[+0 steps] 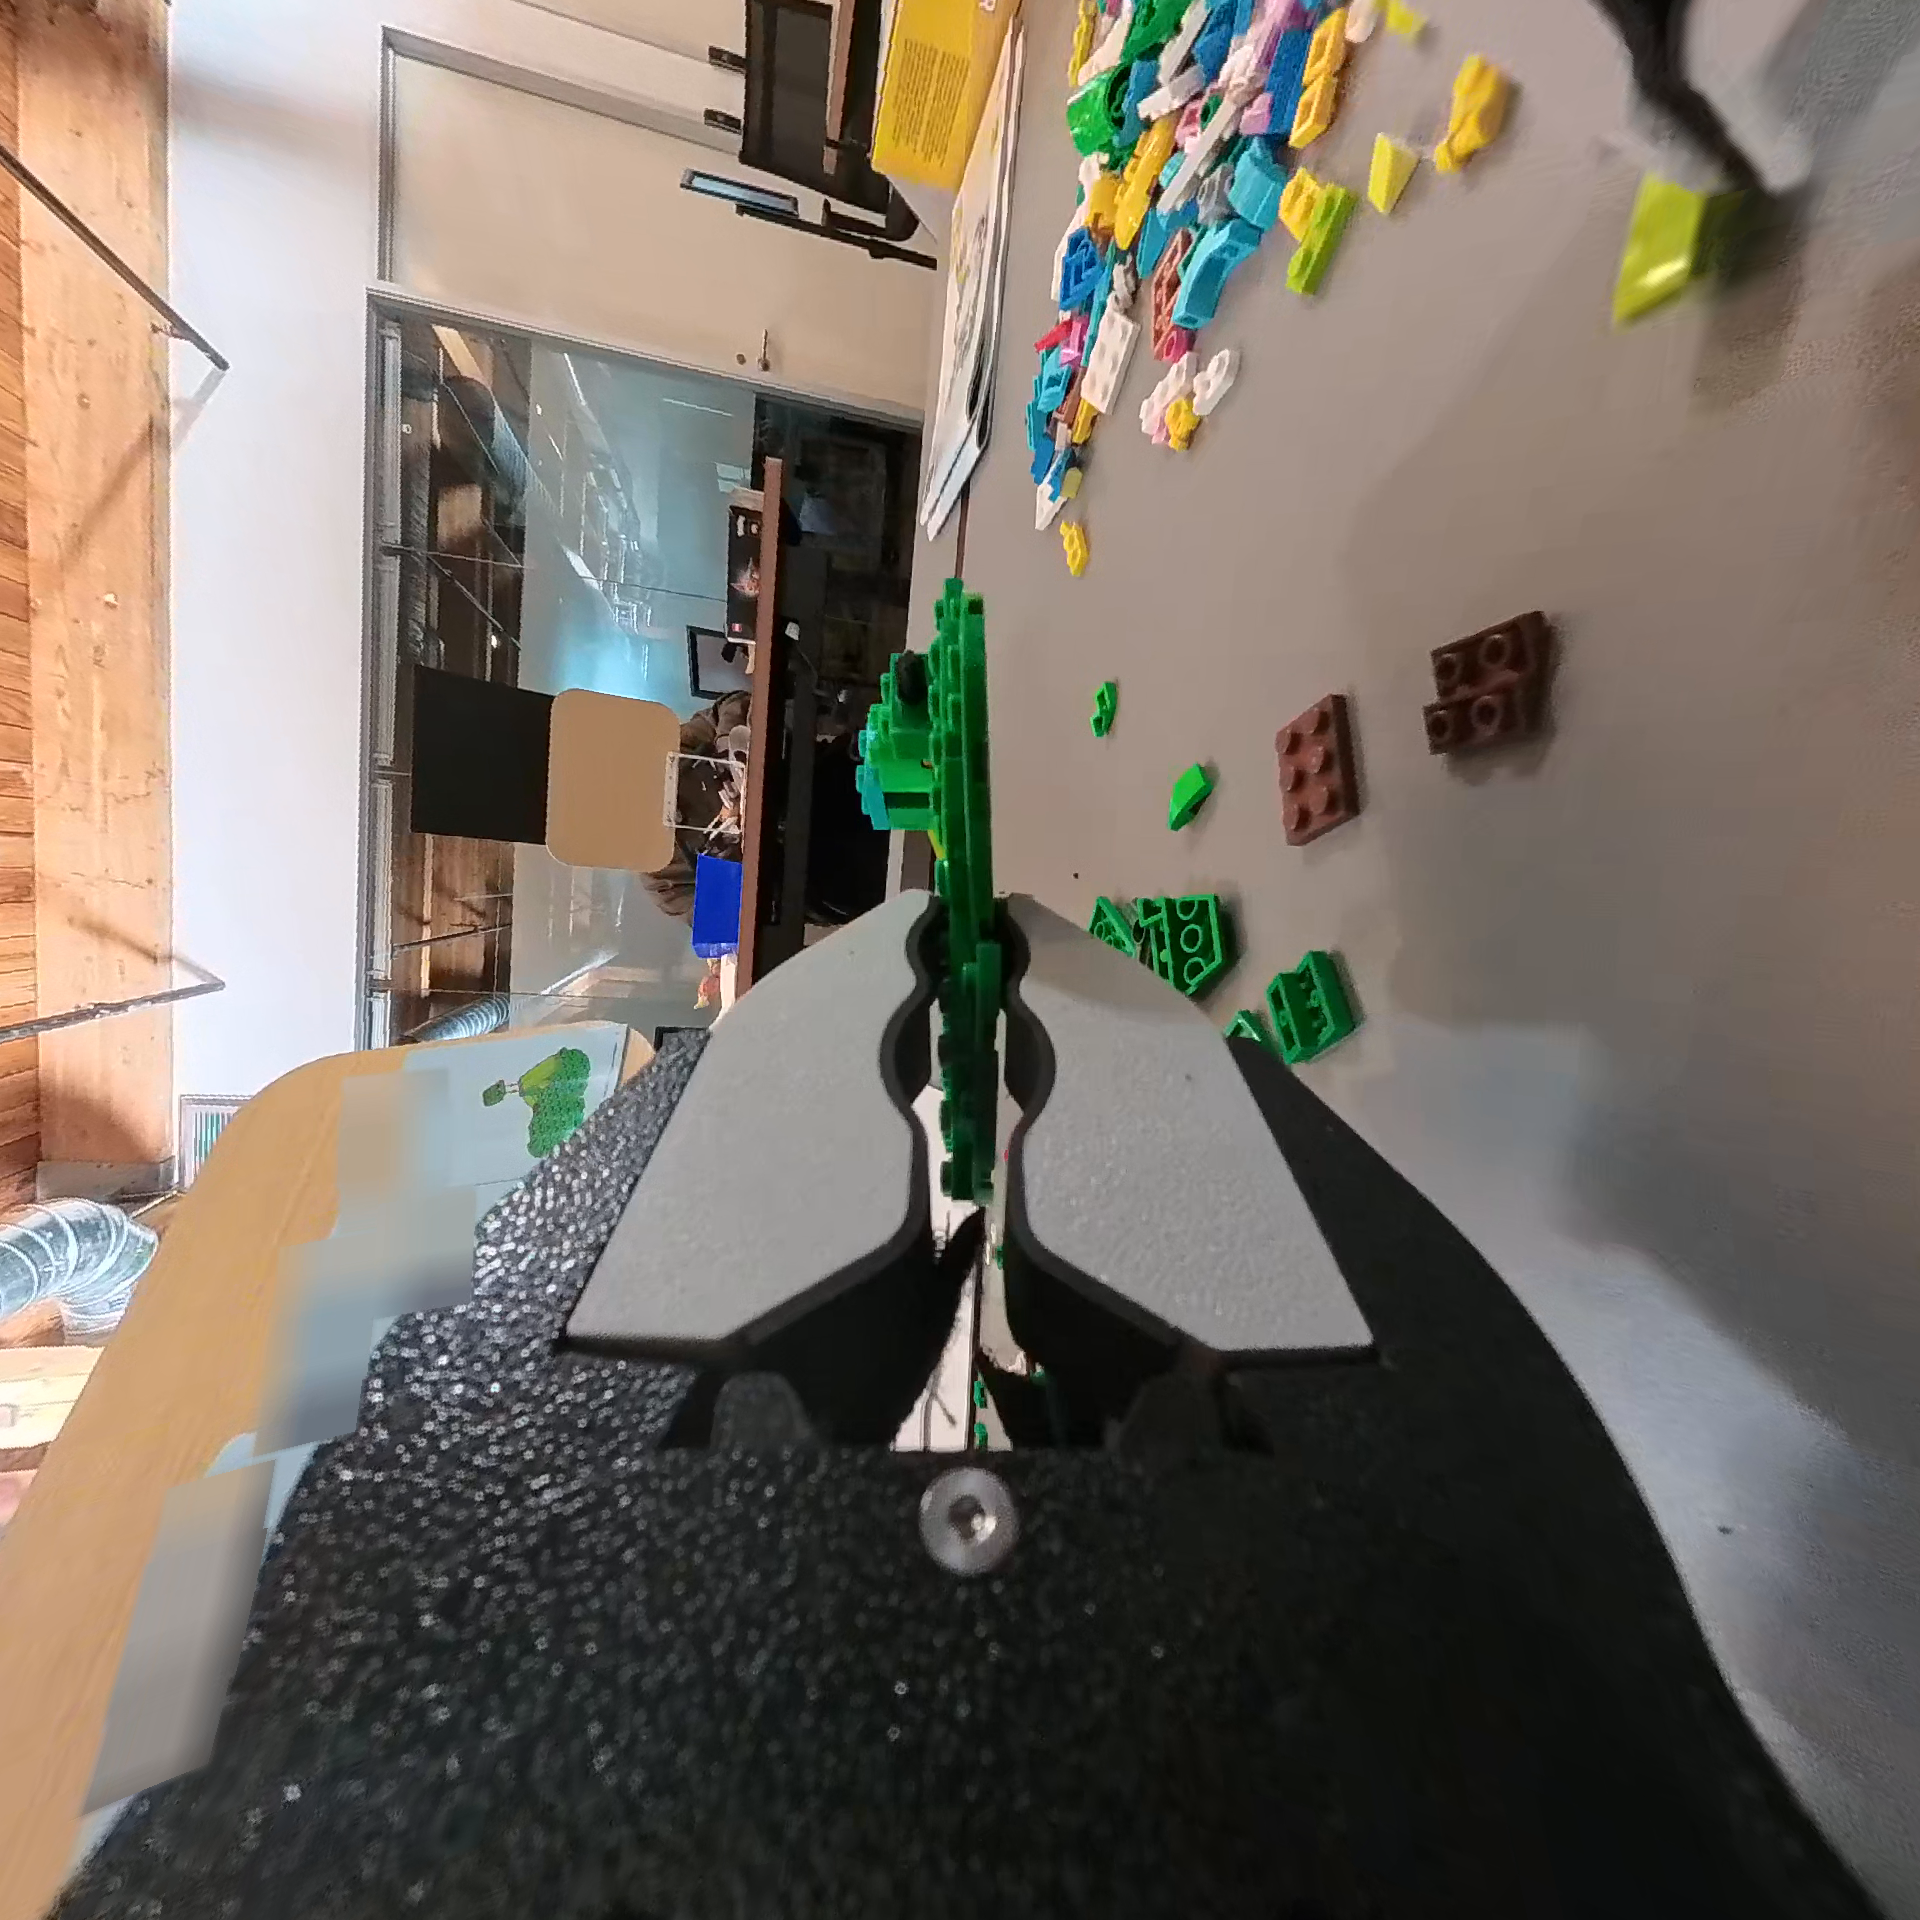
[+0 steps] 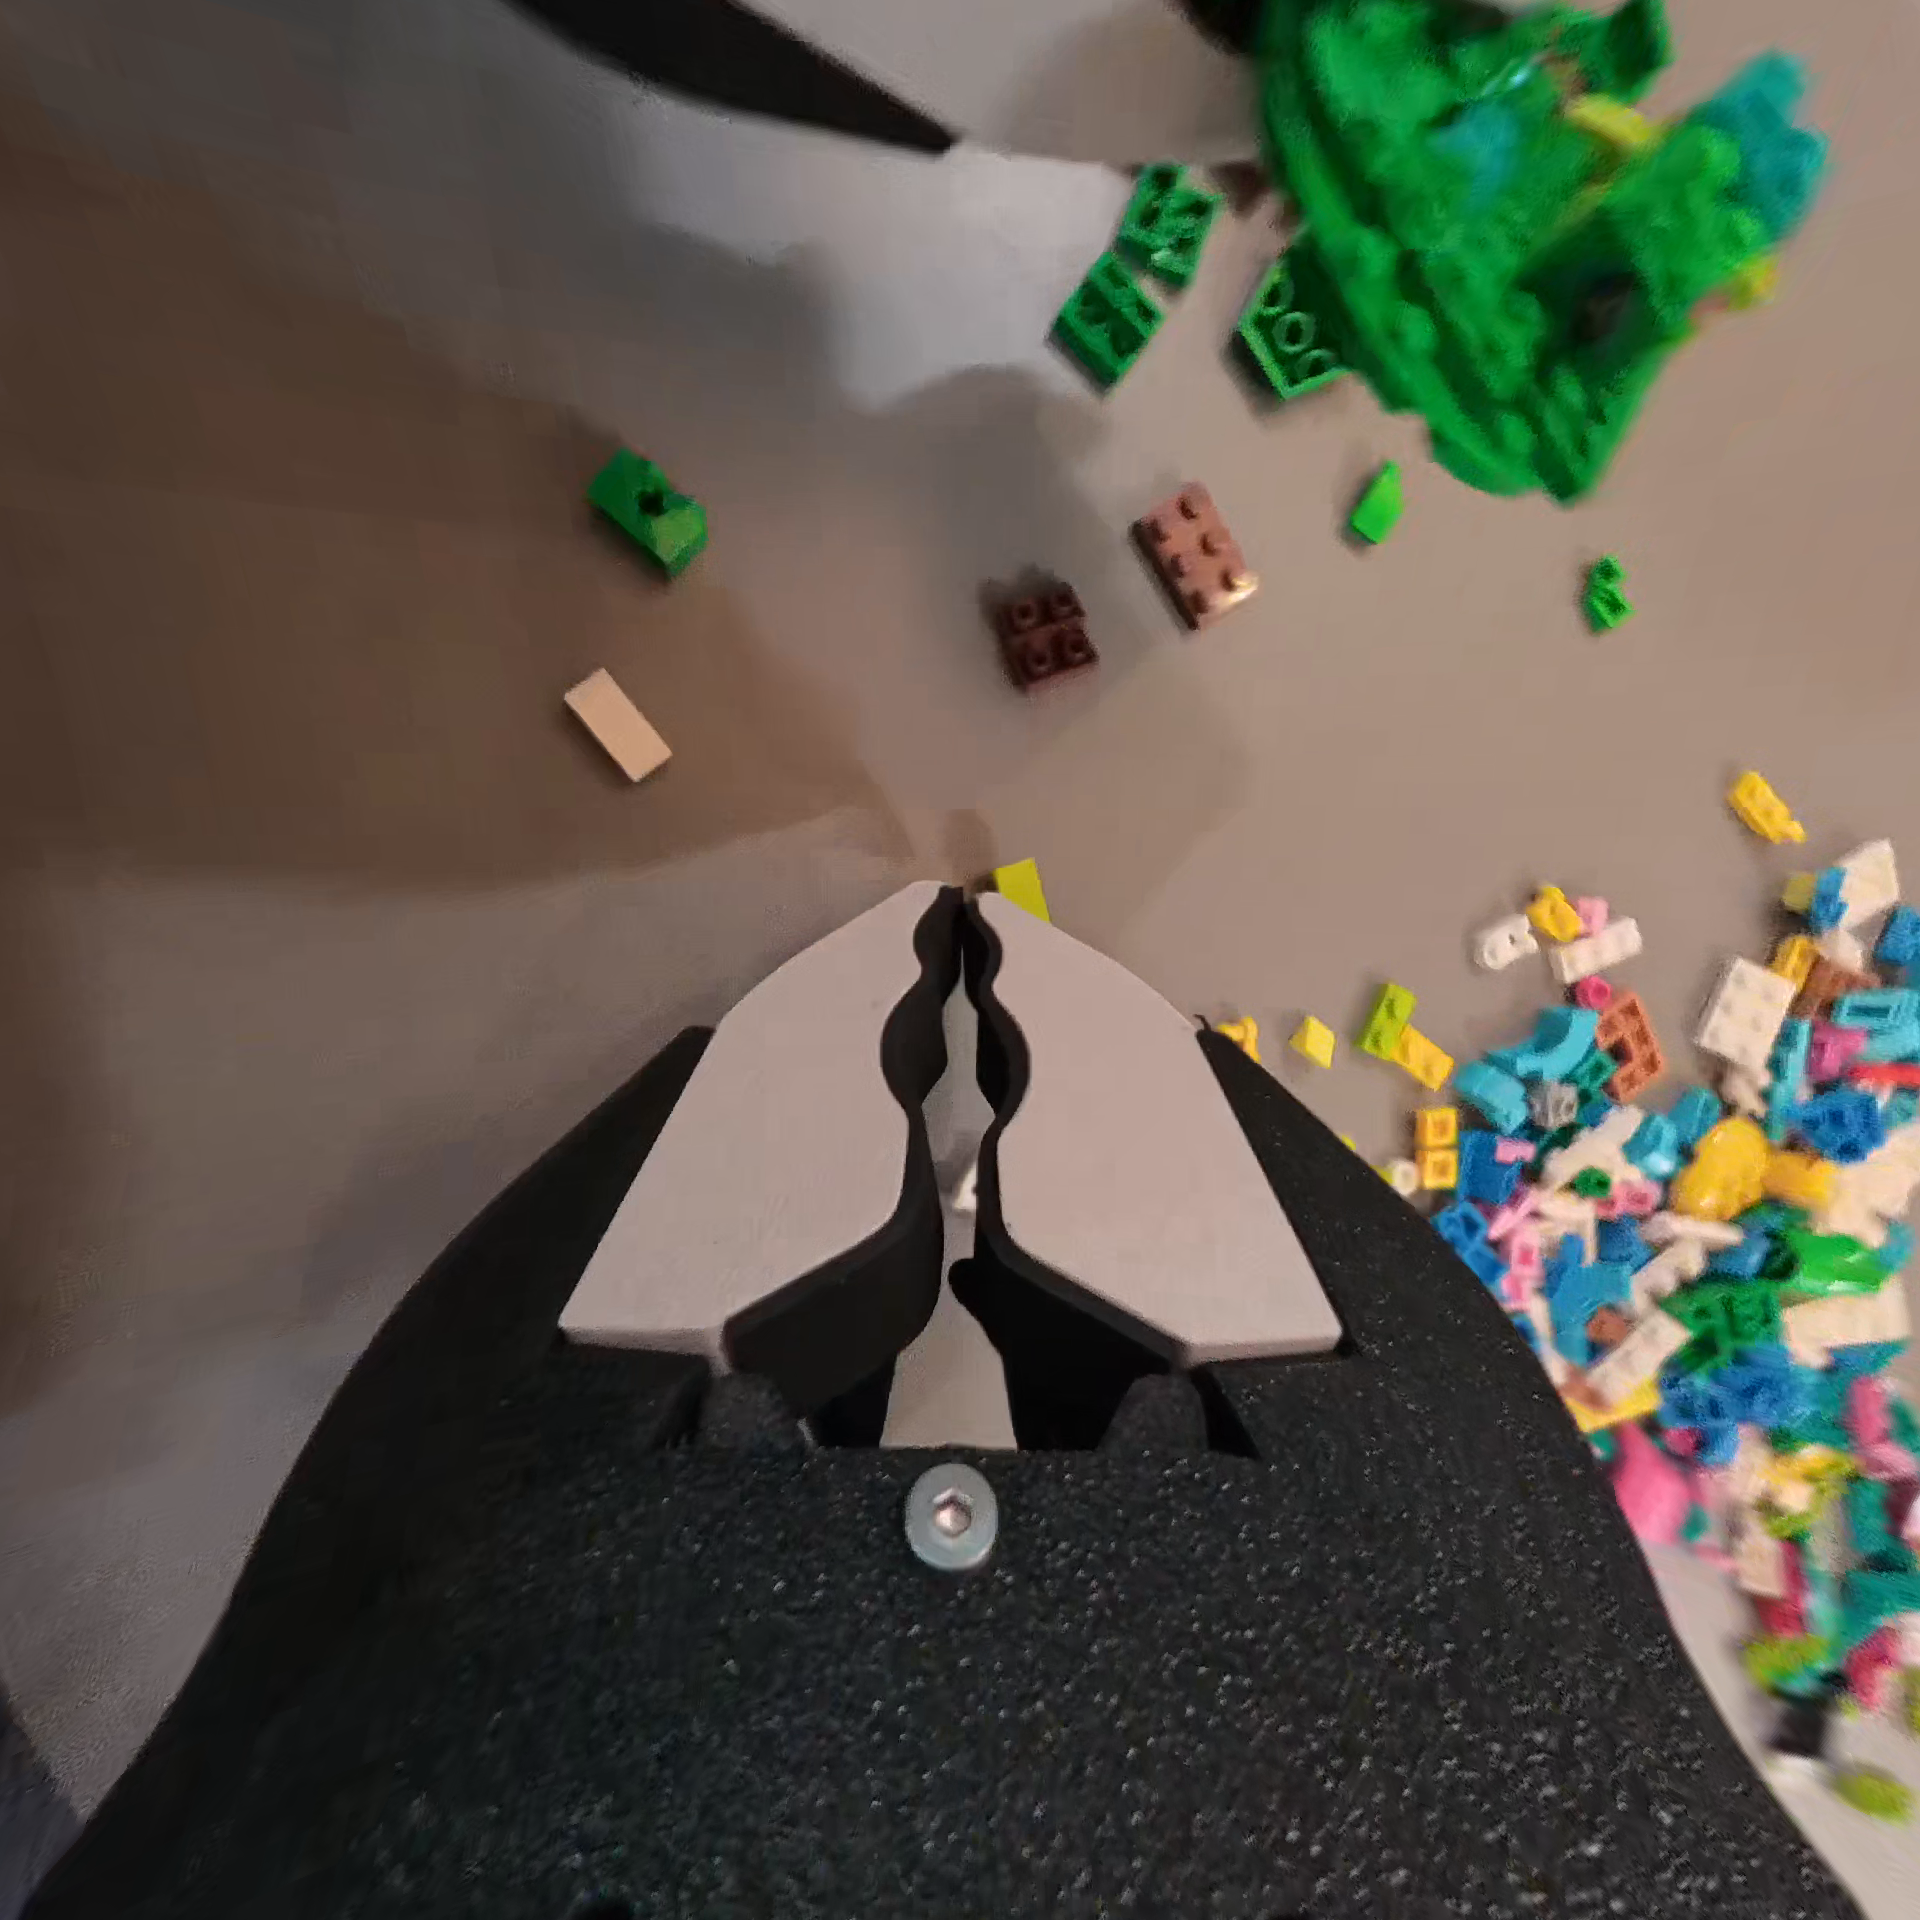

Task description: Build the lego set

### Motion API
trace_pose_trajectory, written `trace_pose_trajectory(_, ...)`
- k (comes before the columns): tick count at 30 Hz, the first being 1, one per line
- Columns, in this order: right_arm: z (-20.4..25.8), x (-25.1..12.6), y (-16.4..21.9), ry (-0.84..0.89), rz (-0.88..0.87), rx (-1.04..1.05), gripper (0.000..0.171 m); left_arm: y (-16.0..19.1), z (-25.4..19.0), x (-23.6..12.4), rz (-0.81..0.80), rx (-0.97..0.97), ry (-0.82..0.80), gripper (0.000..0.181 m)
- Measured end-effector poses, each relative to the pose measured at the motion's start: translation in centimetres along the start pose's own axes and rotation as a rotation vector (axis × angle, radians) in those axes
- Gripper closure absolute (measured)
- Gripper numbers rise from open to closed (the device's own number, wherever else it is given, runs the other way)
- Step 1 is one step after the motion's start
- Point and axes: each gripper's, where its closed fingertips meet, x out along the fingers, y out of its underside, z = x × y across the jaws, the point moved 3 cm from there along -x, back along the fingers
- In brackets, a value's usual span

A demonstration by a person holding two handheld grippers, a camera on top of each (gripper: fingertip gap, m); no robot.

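Note:
My left gripper (image 1: 971,914) is shut on the green lego build (image 1: 961,790), a stack of green plates held on edge above the grey table (image 1: 1662,1091). The build shows blurred at the top right of the right wrist view (image 2: 1507,260). My right gripper (image 2: 961,899) is shut on a small lime-yellow piece (image 2: 1020,886) that sticks out at its tips. In the left wrist view that gripper (image 1: 1725,156) is blurred at the top right, with the lime-yellow piece (image 1: 1662,249) in it, well away from the build.
A pile of mixed coloured bricks (image 2: 1714,1226) lies at the right. Two brown plates (image 2: 1195,556) (image 2: 1044,634), loose green pieces (image 2: 1107,317), a green brick (image 2: 649,511) and a tan tile (image 2: 618,724) lie on the table. A yellow box (image 1: 935,94) and booklet (image 1: 977,312) stand behind. My hands' fingertips stand some 12 cm from each other. The tan tile (image 2: 618,724) lies some 6 cm from my right tips, 12 cm from my left tips.

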Motion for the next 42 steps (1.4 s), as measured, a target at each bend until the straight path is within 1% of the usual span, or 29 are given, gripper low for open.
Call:
trace_pose_trajectory(2, -0.2, -0.9, 0.0, -0.01, -0.09, 0.107, 0.171, -0.1, 0.0, 0.0, -0.006, -0.004, -0.001, 0.174)
trace_pose_trajectory(4, -0.7, -1.3, 0.4, 0.013, -0.133, 0.145, 0.159, -0.2, 0.0, 0.1, -0.015, -0.015, 0.001, 0.173)
trace_pose_trajectory(5, -1.0, -1.4, 0.8, 0.019, -0.138, 0.123, 0.154, -0.2, -0.1, 0.1, -0.02, -0.019, 0.002, 0.173)
trace_pose_trajectory(6, -1.3, -1.4, 1.2, 0.014, -0.137, 0.092, 0.154, -0.3, -0.1, 0.1, -0.025, -0.021, 0.004, 0.173)
trace_pose_trajectory(8, -1.6, -1.3, 1.8, -0.049, -0.145, 0.038, 0.151, -0.4, -0.3, 0.2, -0.031, -0.021, 0.007, 0.173)
trace_pose_trajectory(12, -2.0, -0.9, 2.0, -0.199, -0.2, -0.056, 0.152, -0.5, -0.2, 0.2, -0.04, -0.029, 0.005, 0.173)
trace_pose_trajectory(14, -2.1, -0.4, 2.0, -0.257, -0.196, -0.082, 0.152, -0.6, -0.1, 0.2, -0.043, -0.033, 0.001, 0.173)
trace_pose_trajectory(19, -2.3, 0.5, 2.3, -0.327, -0.152, -0.124, 0.156, -0.5, -0.2, 0.4, -0.04, -0.03, 0.007, 0.173)
trace_pose_trajectory(20, -2.3, 0.5, 2.3, -0.338, -0.155, -0.122, 0.162, -0.5, -0.2, 0.5, -0.041, -0.029, 0.007, 0.173)
trace_pose_trajectory(22, -2.5, 0.6, 2.2, -0.357, -0.161, -0.1, 0.164, -0.5, -0.3, 0.5, -0.043, -0.028, 0.007, 0.174)
trace_pose_trajectory(24, -2.8, 0.3, 1.5, -0.388, -0.223, -0.029, 0.164, -0.5, -0.3, 0.6, -0.044, -0.025, 0.005, 0.174)
trace_pose_trajectory(28, -3.8, -1.5, -0.5, -0.46, -0.467, 0.146, 0.164, -0.5, -0.1, 0.6, -0.047, -0.027, -0.009, 0.173)
trace_pose_trajectory(31, -5.1, -2.4, -1.8, -0.4, -0.605, 0.219, 0.164, -0.4, 0.1, 0.6, -0.048, -0.027, -0.031, 0.173)
trace_pose_trajectory(33, -5.9, -2.9, -2.7, -0.336, -0.661, 0.249, 0.164, -0.2, 0.3, 0.6, -0.037, -0.026, -0.05, 0.173)
trace_pose_trajectory(36, -6.4, -3.4, -3.8, -0.301, -0.751, 0.261, 0.164, 0.4, 1.0, 0.7, 0.005, -0.042, -0.105, 0.173)
trace_pose_trajectory(39, -7.0, -2.7, -3.6, -0.238, -0.794, 0.291, 0.164, 0.6, 1.3, 0.6, 0.017, -0.055, -0.132, 0.173)
trace_pose_trajectory(42, -7.6, -2.1, -3.2, -0.183, -0.852, 0.377, 0.165, 1.1, 1.1, 0.6, 0.028, -0.059, -0.124, 0.173)
